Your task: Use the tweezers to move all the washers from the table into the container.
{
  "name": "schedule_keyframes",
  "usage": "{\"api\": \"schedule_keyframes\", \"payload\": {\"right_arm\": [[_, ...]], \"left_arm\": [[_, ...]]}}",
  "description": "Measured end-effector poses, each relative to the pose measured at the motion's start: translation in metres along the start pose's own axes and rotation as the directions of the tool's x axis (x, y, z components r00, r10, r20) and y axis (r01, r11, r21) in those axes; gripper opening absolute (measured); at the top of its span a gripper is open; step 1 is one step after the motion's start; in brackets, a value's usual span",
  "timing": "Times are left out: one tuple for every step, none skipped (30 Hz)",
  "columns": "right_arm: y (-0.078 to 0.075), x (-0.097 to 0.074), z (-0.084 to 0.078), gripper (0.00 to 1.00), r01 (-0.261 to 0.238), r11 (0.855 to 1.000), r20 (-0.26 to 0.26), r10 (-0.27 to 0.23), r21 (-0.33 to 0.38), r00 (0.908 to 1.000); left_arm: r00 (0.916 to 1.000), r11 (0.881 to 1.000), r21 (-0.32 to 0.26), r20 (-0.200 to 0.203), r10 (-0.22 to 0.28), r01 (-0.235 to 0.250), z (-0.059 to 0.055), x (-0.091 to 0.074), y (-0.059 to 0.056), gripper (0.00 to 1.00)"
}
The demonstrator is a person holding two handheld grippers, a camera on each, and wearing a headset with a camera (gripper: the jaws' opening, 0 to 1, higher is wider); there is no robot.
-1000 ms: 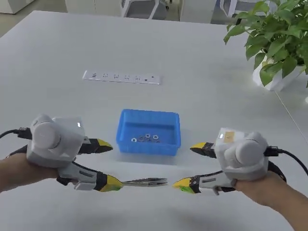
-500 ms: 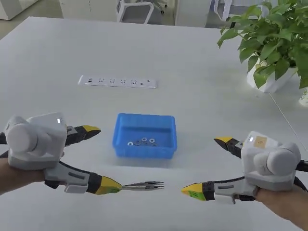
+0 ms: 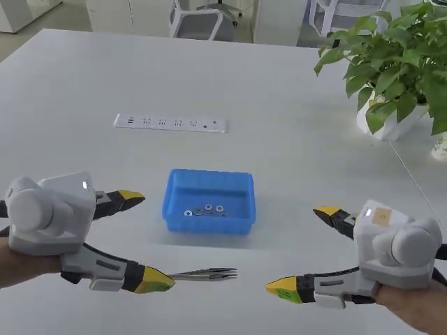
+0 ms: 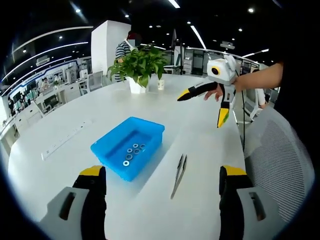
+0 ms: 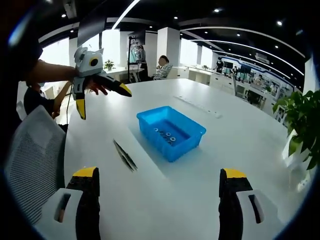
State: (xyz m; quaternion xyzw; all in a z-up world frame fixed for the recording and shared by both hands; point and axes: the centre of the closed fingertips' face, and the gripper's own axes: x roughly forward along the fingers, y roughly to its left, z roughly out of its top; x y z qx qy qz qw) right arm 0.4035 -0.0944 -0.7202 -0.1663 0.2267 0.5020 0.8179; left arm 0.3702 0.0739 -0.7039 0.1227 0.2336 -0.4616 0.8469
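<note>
White table [image 3: 300,160] bears blue container [image 3: 207,225], power strip [image 3: 170,123], potted plant [image 3: 391,77].

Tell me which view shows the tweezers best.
The left gripper view: the tweezers lie whole on the table, both prongs distinct. The right gripper view shows them whole too, but darker and off to the side. In the head view the left gripper hides one end.

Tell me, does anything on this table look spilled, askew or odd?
Nothing stands out. The washers lie inside the container, which stands upright, and the tweezers lie flat on the table in front of it.
</note>
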Motion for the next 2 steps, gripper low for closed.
{"api": "schedule_keyframes", "payload": {"right_arm": [[0.0001,0.0001,0.0004,1.00,0.000,1.000,0.002,0.000,0.000,1.0000],[0.0002,-0.0002,0.0000,1.00,0.001,1.000,0.001,-0.001,-0.002,1.0000]], "left_arm": [[1.0000,1.000,0.000,0.003,-0.002,0.002,0.0004,-0.0002,-0.0003,0.99],[1.0000,1.000,0.000,0.004,-0.003,0.003,0.0006,-0.0002,-0.0004,0.99]]}}
